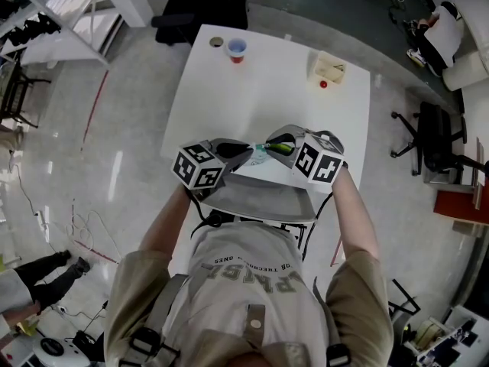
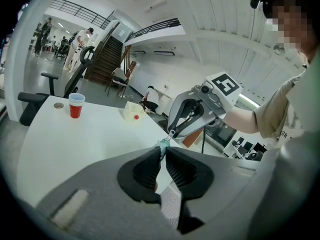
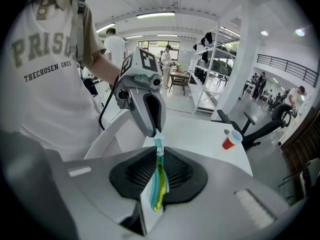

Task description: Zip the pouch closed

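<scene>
We clamp the pouch (image 1: 265,151) at both ends — left gripper (image 2: 163,152) on mesh (image 2: 171,204), right gripper (image 3: 159,152) on zip (image 3: 159,184). It runs jaw to jaw

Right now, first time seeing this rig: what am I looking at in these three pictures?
There is no robot. A person holds a hand-held gripper in each hand, and each one carries a marker cube. The head view looks down from a camera on the person's head. The other two views ride on the grippers and look along their jaws. The left hand-held gripper and the right hand-held gripper are both shut on a small pouch, held up between them above the white table. The right one pinches its teal and green zipper strip. On the table stand a red cup, a small dark disc, and a pale box with a red ball by it.
</scene>
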Tool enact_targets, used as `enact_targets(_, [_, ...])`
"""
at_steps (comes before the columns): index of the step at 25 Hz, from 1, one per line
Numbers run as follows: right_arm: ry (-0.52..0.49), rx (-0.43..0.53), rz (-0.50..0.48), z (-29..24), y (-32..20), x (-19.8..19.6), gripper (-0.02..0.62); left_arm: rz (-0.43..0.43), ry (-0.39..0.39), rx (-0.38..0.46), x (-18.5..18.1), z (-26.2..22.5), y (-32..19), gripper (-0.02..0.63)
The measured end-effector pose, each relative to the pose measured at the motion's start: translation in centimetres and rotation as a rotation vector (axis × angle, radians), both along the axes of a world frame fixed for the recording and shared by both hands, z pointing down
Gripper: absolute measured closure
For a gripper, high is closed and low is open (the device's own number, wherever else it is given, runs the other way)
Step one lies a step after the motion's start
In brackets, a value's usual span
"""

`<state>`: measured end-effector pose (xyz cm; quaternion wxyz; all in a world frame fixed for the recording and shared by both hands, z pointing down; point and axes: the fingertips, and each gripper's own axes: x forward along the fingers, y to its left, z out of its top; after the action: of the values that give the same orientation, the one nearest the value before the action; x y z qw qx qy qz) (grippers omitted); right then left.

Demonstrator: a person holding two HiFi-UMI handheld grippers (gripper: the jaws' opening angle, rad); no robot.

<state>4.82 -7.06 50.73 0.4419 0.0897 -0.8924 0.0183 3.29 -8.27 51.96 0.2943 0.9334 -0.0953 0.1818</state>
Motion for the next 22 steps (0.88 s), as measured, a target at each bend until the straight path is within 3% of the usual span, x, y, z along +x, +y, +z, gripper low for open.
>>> enact_targets(22, [-0.035, -0.077, 0.091, 1.2, -0.1, 1.8, 0.558, 0.034, -0.019, -0.014, -0.4, 0.5, 0.9, 0.568])
